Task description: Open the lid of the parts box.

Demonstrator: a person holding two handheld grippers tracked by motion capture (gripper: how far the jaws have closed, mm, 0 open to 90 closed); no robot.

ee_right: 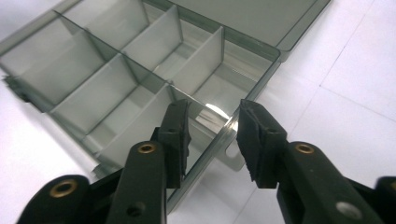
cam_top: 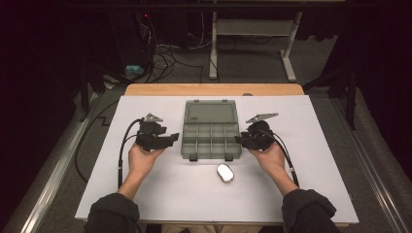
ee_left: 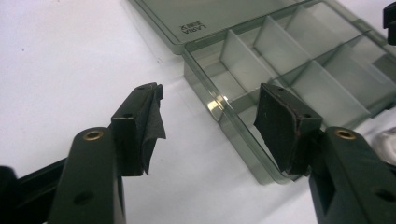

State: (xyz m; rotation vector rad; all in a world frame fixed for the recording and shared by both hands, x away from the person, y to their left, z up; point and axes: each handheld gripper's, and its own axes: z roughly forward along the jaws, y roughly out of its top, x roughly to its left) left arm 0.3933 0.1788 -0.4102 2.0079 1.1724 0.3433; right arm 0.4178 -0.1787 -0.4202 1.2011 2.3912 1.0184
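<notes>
A clear grey compartment box (cam_top: 211, 141) lies open in the middle of the white sheet, its lid (cam_top: 210, 112) flat behind it. Its compartments (ee_left: 299, 56) look empty. My left gripper (cam_top: 175, 138) is at the box's left side. In the left gripper view its jaws (ee_left: 210, 116) stand open astride the left wall, with a gap on both sides. My right gripper (cam_top: 239, 140) is at the box's right side. Its jaws (ee_right: 212, 126) sit either side of the right wall (ee_right: 219, 135), apart from it, so it is open.
A small white oval object (cam_top: 225, 173) lies on the sheet just in front of the box, toward the right hand. The white sheet (cam_top: 316, 160) covers a wooden table (cam_top: 214, 90). Cables trail from both grippers toward the person.
</notes>
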